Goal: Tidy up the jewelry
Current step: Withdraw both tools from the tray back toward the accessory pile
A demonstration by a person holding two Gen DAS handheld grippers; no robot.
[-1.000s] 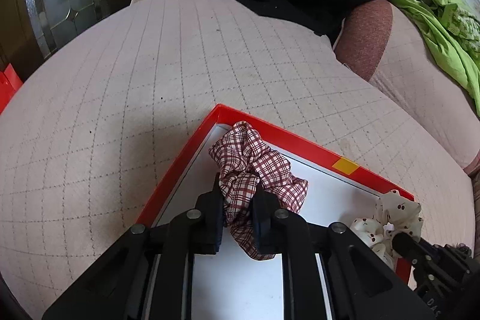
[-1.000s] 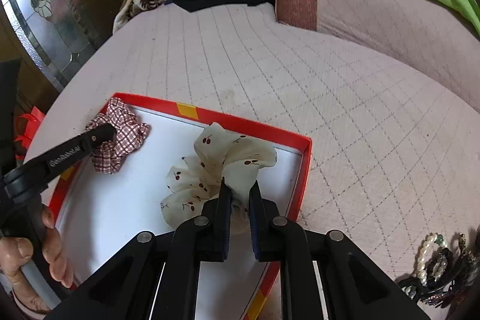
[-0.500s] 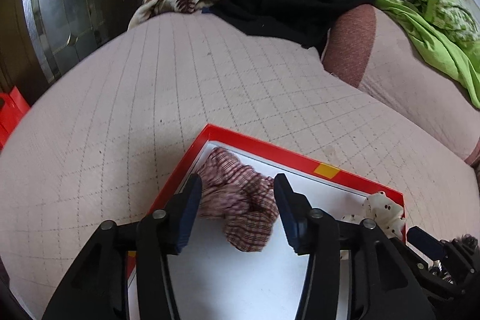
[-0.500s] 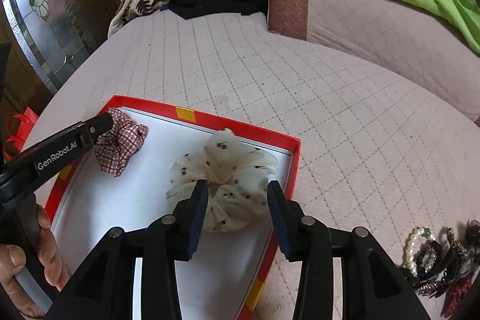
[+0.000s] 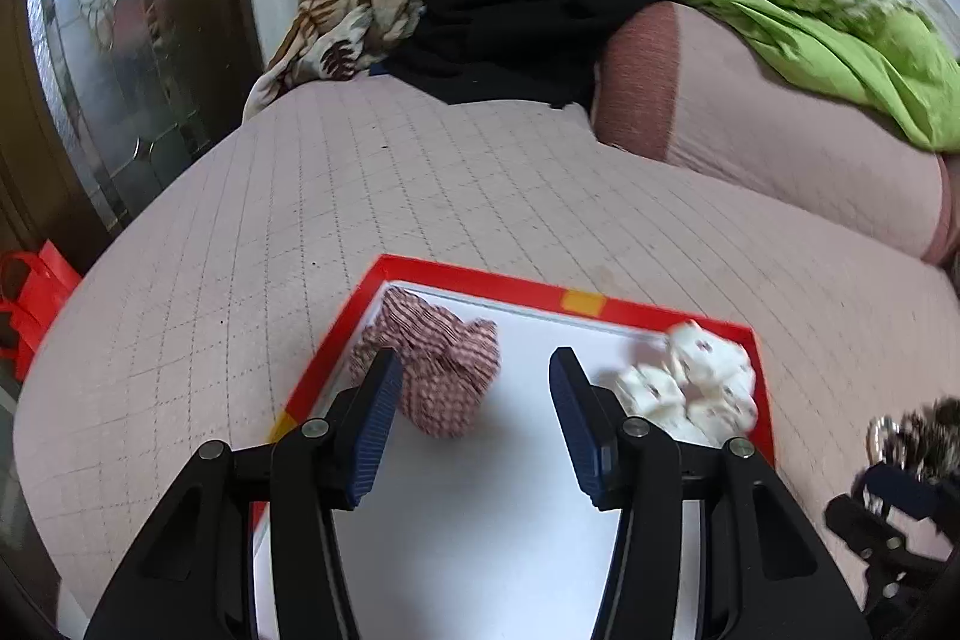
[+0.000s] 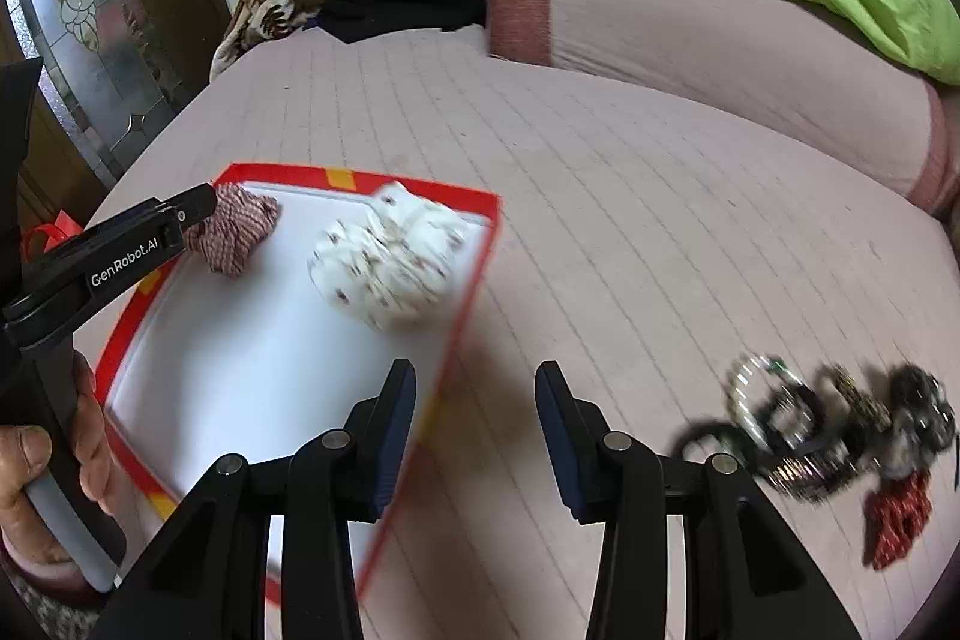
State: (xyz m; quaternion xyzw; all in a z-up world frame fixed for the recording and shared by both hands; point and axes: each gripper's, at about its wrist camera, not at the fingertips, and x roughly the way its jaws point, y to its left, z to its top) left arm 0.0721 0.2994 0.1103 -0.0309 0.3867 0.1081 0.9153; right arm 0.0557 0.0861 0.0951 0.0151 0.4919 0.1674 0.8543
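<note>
Both wrist views look down closely, sharing the red-rimmed tray point(image 5: 480, 280).

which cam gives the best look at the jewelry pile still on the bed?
Right wrist. The jewelry pile lies in full there, right of the open right claw: bracelets, dark pieces, a red scrunchie, though blurred. The left wrist view catches only a blurred scrap at its right edge, partly behind the other claw.

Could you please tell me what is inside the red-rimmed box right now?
Two scrunchies lie in the red-rimmed box: a plaid scrunchie and a cream scrunchie. The box's near end is hidden by the gripper bodies.
</note>
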